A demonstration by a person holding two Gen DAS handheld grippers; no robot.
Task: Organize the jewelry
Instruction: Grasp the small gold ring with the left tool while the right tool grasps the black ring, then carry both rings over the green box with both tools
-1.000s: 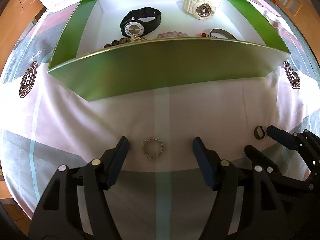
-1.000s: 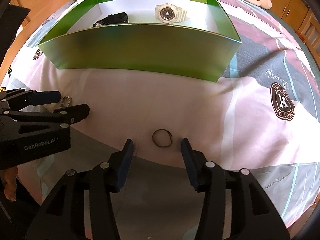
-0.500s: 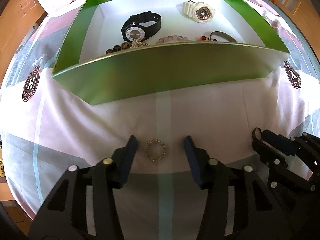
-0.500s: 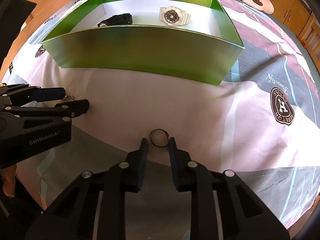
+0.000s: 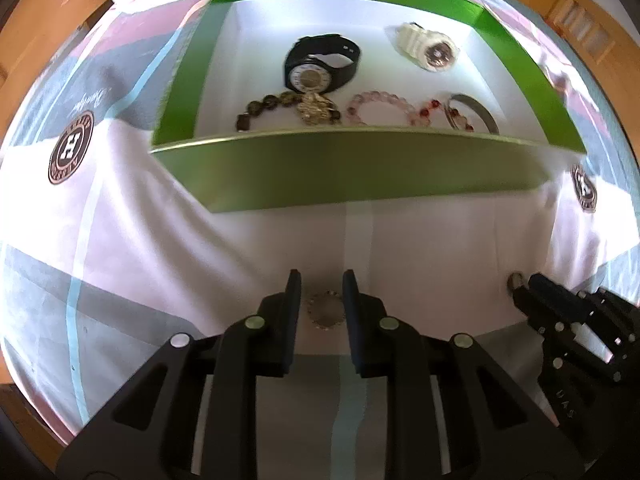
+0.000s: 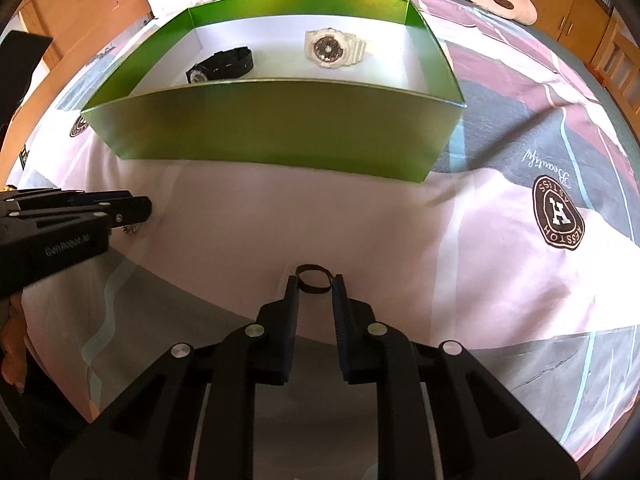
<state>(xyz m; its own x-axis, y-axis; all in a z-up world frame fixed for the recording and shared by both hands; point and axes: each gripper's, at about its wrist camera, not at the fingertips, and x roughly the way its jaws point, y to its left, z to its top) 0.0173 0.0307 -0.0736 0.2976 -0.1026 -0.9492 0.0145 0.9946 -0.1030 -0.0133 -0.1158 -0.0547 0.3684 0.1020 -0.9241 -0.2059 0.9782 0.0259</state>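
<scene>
Both grippers sit low on the bed: the left gripper (image 5: 321, 289) clamps the beaded ring (image 5: 325, 311), the right gripper (image 6: 316, 289) pinches the dark ring (image 6: 314, 278), box (image 5: 360, 176) at twelve o'clock.

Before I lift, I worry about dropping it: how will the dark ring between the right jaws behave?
The dark ring looks like a thin, rigid band, so probably very light. It sits right at the tips of the right gripper, so it could slip out. Round and smooth, it may roll on the bedsheet if dropped.
</scene>
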